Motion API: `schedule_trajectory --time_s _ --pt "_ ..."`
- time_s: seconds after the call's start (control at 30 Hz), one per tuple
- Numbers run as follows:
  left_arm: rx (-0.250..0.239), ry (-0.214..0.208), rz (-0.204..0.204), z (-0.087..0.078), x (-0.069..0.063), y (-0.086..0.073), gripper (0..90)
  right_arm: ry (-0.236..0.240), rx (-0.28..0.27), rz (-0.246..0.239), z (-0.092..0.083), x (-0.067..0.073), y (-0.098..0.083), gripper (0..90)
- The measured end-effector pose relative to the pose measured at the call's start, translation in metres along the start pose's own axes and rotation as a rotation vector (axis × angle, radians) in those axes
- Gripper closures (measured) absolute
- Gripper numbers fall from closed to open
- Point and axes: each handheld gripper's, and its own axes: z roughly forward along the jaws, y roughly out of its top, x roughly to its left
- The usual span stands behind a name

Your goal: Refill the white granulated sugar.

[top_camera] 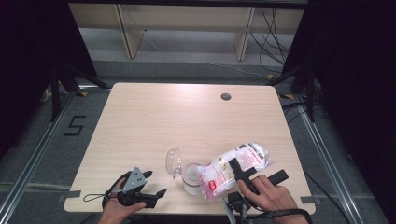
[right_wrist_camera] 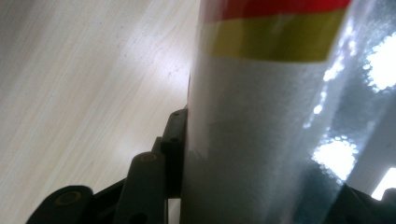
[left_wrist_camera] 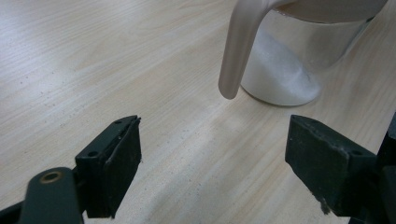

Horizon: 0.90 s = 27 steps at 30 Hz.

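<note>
Glass jar stands upright near the table's front edge, holding white granules; its hinged lid hangs open on the far-left side. Plastic bag of white granules is tilted over the jar mouth, clamped in the right gripper. Left gripper, left of the jar, jaws wide, empty.

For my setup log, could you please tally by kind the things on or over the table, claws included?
Clear jar, standing with its lid flipped open: 1
Plastic bag of white grains, tipped toward the jar: 1
Hand-held claws: 2, the left claw open and the right claw shut on the bag
Total: 4
</note>
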Motion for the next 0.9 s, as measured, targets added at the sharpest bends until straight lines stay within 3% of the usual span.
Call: schedule_trajectory --time_s 0.03,0.07,0.1,0.57,0.6,0.63,0.67,0.83,0.9 --pt "0.001 0.0 -0.001 0.0 -0.0001 0.0 18.0 0.002 0.006 -0.006 -0.0006 -0.0005 0.0003 63.2" --pt "0.001 -0.003 -0.004 0.0001 -0.0002 -0.0001 18.0 -0.005 -0.003 -0.05 0.0 -0.0033 -0.0005 63.2" --pt "0.001 0.0 0.001 -0.0001 -0.0001 0.0001 18.0 0.0 0.008 -0.006 -0.0014 -0.001 0.0006 63.3" --pt "-0.001 -0.001 0.004 0.0 -0.0003 0.0002 18.0 0.002 -0.005 0.01 0.0 0.0002 0.0009 63.8" --pt "-0.002 -0.002 0.015 0.0 0.0003 0.0004 18.0 -0.004 -0.014 -0.027 0.0011 -0.0017 0.0 63.8" --pt "-0.001 -0.002 0.014 0.0 0.0004 0.0004 18.0 -0.003 -0.011 -0.032 0.001 -0.0019 -0.0002 63.8" --pt "-0.001 -0.002 0.015 -0.0001 0.0005 0.0004 18.0 0.01 -0.005 0.012 0.0003 0.0003 0.0007 63.9" --pt "0.0 -0.005 -0.004 0.0003 -0.0003 -0.0002 18.1 0.005 -0.004 0.005 0.0004 0.0002 0.0014 64.2" --pt "0.006 -0.004 0.024 0.0003 0.0013 0.0002 18.0 0.008 -0.001 0.003 0.0001 -0.0005 0.0015 64.3"
